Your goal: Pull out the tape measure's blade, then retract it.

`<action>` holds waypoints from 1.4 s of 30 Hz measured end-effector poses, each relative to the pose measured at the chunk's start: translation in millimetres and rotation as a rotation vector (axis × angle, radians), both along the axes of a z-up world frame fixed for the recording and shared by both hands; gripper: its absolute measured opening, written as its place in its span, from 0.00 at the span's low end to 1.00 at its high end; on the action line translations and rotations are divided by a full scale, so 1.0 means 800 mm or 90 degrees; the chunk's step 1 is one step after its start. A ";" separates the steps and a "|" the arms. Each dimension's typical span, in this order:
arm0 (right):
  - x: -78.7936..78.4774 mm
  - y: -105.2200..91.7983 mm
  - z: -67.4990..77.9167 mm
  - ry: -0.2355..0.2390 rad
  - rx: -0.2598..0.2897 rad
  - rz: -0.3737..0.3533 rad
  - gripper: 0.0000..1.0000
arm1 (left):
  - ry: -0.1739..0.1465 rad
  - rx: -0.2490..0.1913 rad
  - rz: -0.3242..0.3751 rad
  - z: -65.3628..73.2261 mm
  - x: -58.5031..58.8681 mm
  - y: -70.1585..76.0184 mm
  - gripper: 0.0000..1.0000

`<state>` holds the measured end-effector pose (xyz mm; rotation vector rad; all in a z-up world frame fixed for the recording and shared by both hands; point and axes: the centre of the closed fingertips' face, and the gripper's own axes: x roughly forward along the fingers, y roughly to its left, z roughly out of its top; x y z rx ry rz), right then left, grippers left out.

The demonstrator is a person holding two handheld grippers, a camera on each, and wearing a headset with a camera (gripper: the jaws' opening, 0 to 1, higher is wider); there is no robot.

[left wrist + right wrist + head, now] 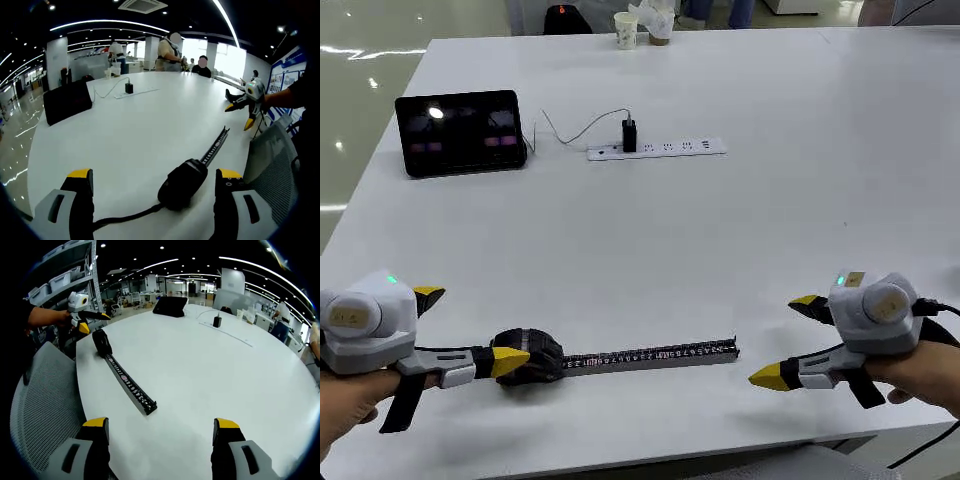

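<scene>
Head view, looking down on a white table. Near the front edge, a black tape measure case lying flat, with its blade drawn out in a straight strip across the table surface.

Left gripper around the case, jaws spread wide. In the left gripper view, case seen between the two yellow tips with table showing on either side, so not clamped. One tip overlapping the case in the head view; contact impossible to confirm.

Right gripper beyond the far end of the blade from the case, jaws also wide apart and holding nothing, a gap between tips and blade end. In the right gripper view, blade running away from the open jaws toward the case.

Far from the case, across the table: a dark tablet, a white power strip and a paper cup.

Judged from the layout: pull-out apparently done, at least partly, with the blade lying extended and released. Retraction not yet done; likely to need a firm hold on the case first.
</scene>
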<state>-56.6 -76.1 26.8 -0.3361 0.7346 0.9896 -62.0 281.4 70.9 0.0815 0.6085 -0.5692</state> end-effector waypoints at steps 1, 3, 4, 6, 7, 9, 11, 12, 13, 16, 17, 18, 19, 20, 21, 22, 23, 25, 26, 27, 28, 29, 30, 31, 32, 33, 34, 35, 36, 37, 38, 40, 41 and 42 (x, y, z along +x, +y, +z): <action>-0.001 -0.001 0.000 0.002 0.002 -0.002 0.85 | -0.002 -0.003 0.006 0.000 -0.001 0.002 0.99; 0.000 -0.008 0.000 -0.009 -0.007 -0.007 0.87 | -0.004 -0.010 0.012 -0.001 -0.006 0.004 0.99; -0.001 -0.011 0.001 -0.011 -0.006 -0.009 0.89 | -0.002 -0.010 0.013 -0.003 -0.008 0.005 0.99; -0.002 -0.015 0.003 -0.012 -0.001 -0.018 0.91 | -0.002 -0.005 0.018 -0.007 -0.013 0.007 0.99; -0.002 -0.019 0.004 -0.014 0.002 -0.022 0.92 | 0.002 0.004 0.021 -0.010 -0.015 0.010 0.99; -0.004 -0.024 0.005 -0.015 0.004 -0.028 0.94 | 0.004 0.002 0.021 -0.011 -0.019 0.011 0.99; -0.006 -0.027 0.006 -0.016 0.008 -0.033 0.96 | 0.004 -0.001 0.022 -0.010 -0.021 0.012 0.99; -0.008 -0.028 0.006 -0.014 0.010 -0.037 0.97 | 0.001 0.000 0.025 -0.009 -0.022 0.012 0.99; -0.009 -0.029 0.006 -0.016 0.010 -0.041 0.98 | 0.000 -0.001 0.027 -0.009 -0.022 0.013 0.99; -0.011 -0.032 0.011 -0.026 0.017 -0.052 0.99 | 0.000 -0.005 0.032 -0.008 -0.025 0.014 0.99; -0.012 -0.033 0.012 -0.028 0.018 -0.054 0.99 | 0.000 -0.003 0.032 -0.009 -0.026 0.014 0.99; -0.013 -0.034 0.014 -0.033 0.019 -0.057 0.99 | -0.001 0.001 0.032 -0.009 -0.028 0.014 0.99; -0.014 -0.035 0.013 -0.033 0.017 -0.057 0.99 | -0.003 0.002 0.031 -0.010 -0.029 0.015 0.99; -0.016 -0.036 0.013 -0.036 0.015 -0.057 0.99 | -0.004 0.003 0.029 -0.010 -0.031 0.014 0.99; -0.017 -0.037 0.014 -0.038 0.015 -0.057 0.99 | -0.004 0.003 0.028 -0.011 -0.033 0.014 0.99; -0.018 -0.039 0.014 -0.039 0.017 -0.058 0.99 | -0.003 0.005 0.026 -0.011 -0.035 0.014 0.99; -0.019 -0.040 0.014 -0.039 0.017 -0.060 0.99 | -0.004 0.006 0.024 -0.012 -0.037 0.014 0.99; -0.022 -0.042 0.014 -0.040 0.019 -0.061 0.99 | -0.006 0.010 0.021 -0.013 -0.040 0.015 0.99; -0.024 -0.043 0.013 -0.040 0.020 -0.062 0.99 | -0.006 0.012 0.021 -0.014 -0.043 0.017 0.99; -0.026 -0.043 0.013 -0.042 0.021 -0.062 0.99 | -0.005 0.009 0.021 -0.014 -0.044 0.018 0.99; -0.026 -0.045 0.013 -0.042 0.022 -0.063 0.99 | -0.005 0.008 0.022 -0.015 -0.046 0.019 0.99; -0.027 -0.047 0.012 -0.043 0.020 -0.064 0.99 | -0.006 0.008 0.022 -0.015 -0.047 0.020 0.99; -0.027 -0.050 0.013 -0.047 0.022 -0.066 0.99 | -0.006 0.007 0.023 -0.014 -0.048 0.021 0.99; -0.027 -0.050 0.015 -0.049 0.027 -0.069 0.99 | -0.006 0.006 0.024 -0.014 -0.049 0.022 0.99; -0.028 -0.052 0.017 -0.054 0.034 -0.070 0.99 | -0.007 0.006 0.025 -0.014 -0.050 0.023 0.99; -0.029 -0.052 0.019 -0.056 0.037 -0.073 0.99 | -0.007 0.008 0.025 -0.014 -0.051 0.024 0.99; -0.032 -0.052 0.021 -0.053 0.043 -0.079 0.99 | -0.006 0.008 0.024 -0.013 -0.052 0.026 0.99; -0.034 -0.051 0.024 -0.050 0.053 -0.082 0.99 | -0.005 0.007 0.024 -0.013 -0.053 0.026 0.99; -0.035 -0.052 0.024 -0.052 0.053 -0.081 0.99 | -0.005 0.007 0.024 -0.013 -0.055 0.027 0.99; -0.037 -0.053 0.024 -0.054 0.050 -0.081 0.99 | -0.007 0.007 0.023 -0.012 -0.057 0.028 0.99; -0.040 -0.054 0.023 -0.056 0.044 -0.079 0.99 | -0.007 0.009 0.022 -0.012 -0.058 0.029 0.99; -0.043 -0.057 0.022 -0.050 0.038 -0.080 0.99 | -0.005 0.015 0.023 -0.013 -0.060 0.032 0.99; -0.045 -0.060 0.020 -0.039 0.033 -0.089 0.99 | -0.004 0.015 0.023 -0.013 -0.061 0.033 0.99; -0.045 -0.061 0.019 -0.035 0.031 -0.092 0.99 | -0.003 0.015 0.022 -0.014 -0.062 0.034 0.99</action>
